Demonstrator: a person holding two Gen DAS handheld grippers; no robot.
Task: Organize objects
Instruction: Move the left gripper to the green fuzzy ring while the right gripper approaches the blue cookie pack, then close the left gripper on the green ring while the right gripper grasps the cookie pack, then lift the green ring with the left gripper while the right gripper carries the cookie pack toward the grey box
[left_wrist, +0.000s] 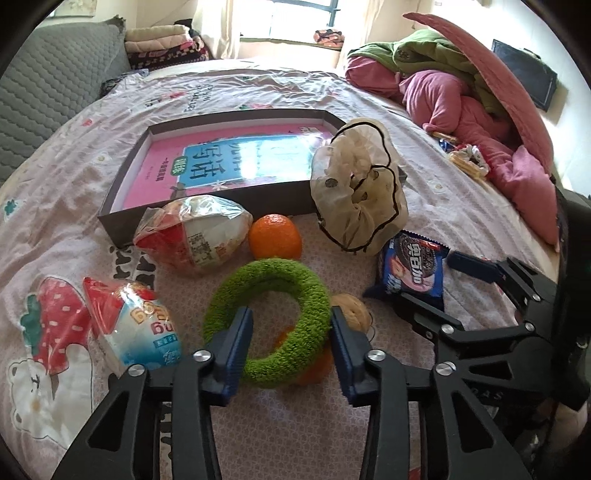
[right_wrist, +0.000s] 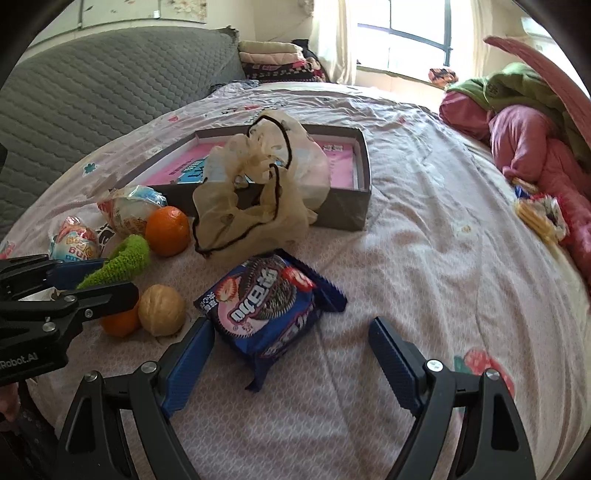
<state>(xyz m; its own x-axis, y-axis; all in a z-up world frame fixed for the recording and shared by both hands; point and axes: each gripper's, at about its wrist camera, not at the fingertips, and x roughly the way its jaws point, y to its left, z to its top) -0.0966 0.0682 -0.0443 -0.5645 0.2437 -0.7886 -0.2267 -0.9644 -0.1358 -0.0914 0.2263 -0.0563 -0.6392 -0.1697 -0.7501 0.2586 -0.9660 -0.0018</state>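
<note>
Now the left gripper (left_wrist: 291, 343) is clamped on the green ring (left_wrist: 269, 317) at lower centre; next, lift it into the box (left_wrist: 122, 206), while the right gripper (right_wrist: 291, 365) stands apart.

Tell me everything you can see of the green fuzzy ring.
The green ring is a soft, terry-like loop with an open middle, much like a hair scrunchie. It sits tilted, its near part raised between the blue pads of the left gripper, which press on its two sides. Its far edge lies near an orange. A second orange and a walnut lie just beside and under it.
</note>
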